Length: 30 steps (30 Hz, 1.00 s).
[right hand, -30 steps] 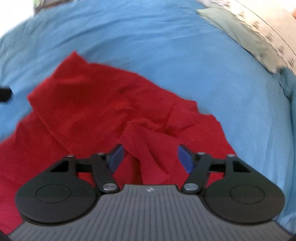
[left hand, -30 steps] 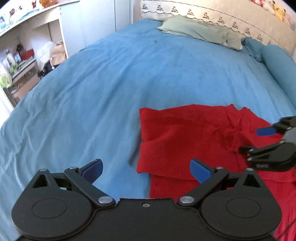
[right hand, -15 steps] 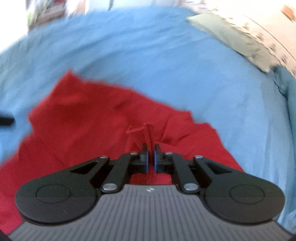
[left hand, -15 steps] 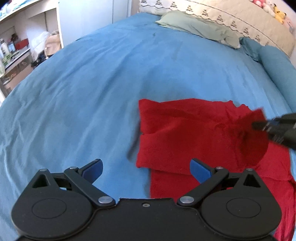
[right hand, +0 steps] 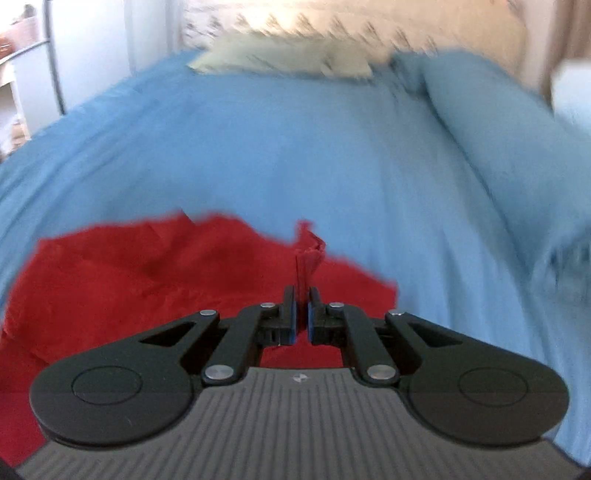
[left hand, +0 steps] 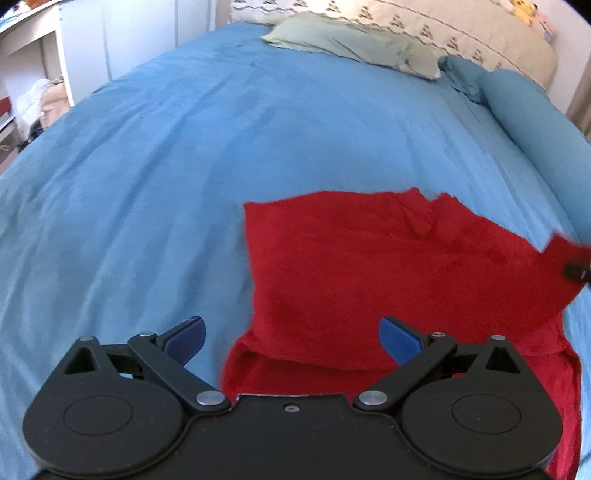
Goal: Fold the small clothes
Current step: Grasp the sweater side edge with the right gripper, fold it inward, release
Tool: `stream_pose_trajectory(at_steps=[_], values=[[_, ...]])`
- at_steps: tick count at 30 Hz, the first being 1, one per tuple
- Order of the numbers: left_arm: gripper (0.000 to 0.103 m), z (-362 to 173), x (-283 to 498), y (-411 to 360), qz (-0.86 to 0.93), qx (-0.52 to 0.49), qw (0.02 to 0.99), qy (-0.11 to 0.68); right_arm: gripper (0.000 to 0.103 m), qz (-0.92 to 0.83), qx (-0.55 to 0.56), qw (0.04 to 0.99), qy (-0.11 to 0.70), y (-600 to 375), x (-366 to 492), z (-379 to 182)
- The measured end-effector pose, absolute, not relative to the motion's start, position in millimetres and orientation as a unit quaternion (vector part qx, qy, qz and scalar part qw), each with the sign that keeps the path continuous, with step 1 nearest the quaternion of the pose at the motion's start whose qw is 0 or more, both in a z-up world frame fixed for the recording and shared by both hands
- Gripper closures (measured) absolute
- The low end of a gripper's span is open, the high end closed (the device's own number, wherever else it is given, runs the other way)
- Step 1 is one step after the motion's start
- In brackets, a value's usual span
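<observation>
A red garment (left hand: 369, 273) lies partly folded on the blue bedspread (left hand: 184, 166). My left gripper (left hand: 291, 334) hovers open over its near left corner, blue pads wide apart and nothing between them. In the right wrist view my right gripper (right hand: 301, 308) is shut on a pinched fold of the red garment (right hand: 147, 277), which sticks up between the pads. In the left wrist view that lifted flap is stretched toward the right edge, where the dark tip of the right gripper (left hand: 576, 271) shows.
A pale green pillow (left hand: 351, 40) and a patterned white pillow (left hand: 461, 29) lie at the head of the bed. A blue bolster (left hand: 535, 122) runs along the right side. White shelving (left hand: 33, 74) stands beyond the bed's left edge.
My right gripper closed on a raised fold of the red garment and pulled it out to the right, unfolding that flap. The left gripper drifted closer to the garment's left corner, still open.
</observation>
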<state>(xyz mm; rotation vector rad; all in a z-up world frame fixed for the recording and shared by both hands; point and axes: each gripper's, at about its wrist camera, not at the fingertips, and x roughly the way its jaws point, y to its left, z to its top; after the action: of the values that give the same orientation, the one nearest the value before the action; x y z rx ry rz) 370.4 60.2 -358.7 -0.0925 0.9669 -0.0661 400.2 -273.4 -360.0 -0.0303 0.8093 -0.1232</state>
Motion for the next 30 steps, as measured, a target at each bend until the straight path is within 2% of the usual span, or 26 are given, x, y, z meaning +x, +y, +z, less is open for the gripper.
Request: stream_pose_trajectory(at_steps=[4,10,18,19,20,21,22,23,27,30], values=[[0.001,-367.2,381.9,44.5,-0.040,-0.023,0.882,0.468,0.082,-0.068,0.010,0.909,0.410,-288.2,394.3,-392.8],[0.001,-373.1,392.4,34.9,-0.041,-0.009,0.882,0.469,0.082,-0.084,0.037,0.930,0.355,-302.1,385.5,-373.2],[0.001,-384.5,395.6,35.7,-0.024,-0.016,0.873,0.488,0.082,-0.106,0.048,0.898,0.425,-319.5,390.9,-424.0],[0.001,-385.5,395.3,36.8,-0.021,-0.014,0.872,0.489,0.076,-0.105,0.046,0.898,0.424,-319.6,390.4,-424.1],[0.001,-386.7,394.5,37.9,-0.019,-0.013,0.871,0.491,0.062,-0.109,0.043,0.899,0.422,-319.6,386.3,-421.0],[0.001,-387.7,393.4,39.9,-0.017,-0.011,0.870,0.493,0.051,-0.117,0.038,0.898,0.422,-319.0,386.4,-417.8],[0.001,-388.9,391.5,42.2,-0.013,-0.010,0.869,0.495,0.030,-0.126,0.034,0.901,0.414,-322.5,387.4,-414.0],[0.001,-389.7,389.2,45.4,-0.009,-0.010,0.868,0.497,0.018,-0.135,0.032,0.906,0.399,-320.6,383.1,-408.4],[0.001,-389.4,380.7,59.7,0.003,-0.010,0.867,0.499,0.016,-0.123,0.024,0.928,0.350,-310.1,370.2,-381.3],[0.004,-388.0,378.8,66.4,0.001,0.000,0.869,0.495,0.016,-0.065,0.011,0.934,0.350,-284.6,371.5,-373.9]])
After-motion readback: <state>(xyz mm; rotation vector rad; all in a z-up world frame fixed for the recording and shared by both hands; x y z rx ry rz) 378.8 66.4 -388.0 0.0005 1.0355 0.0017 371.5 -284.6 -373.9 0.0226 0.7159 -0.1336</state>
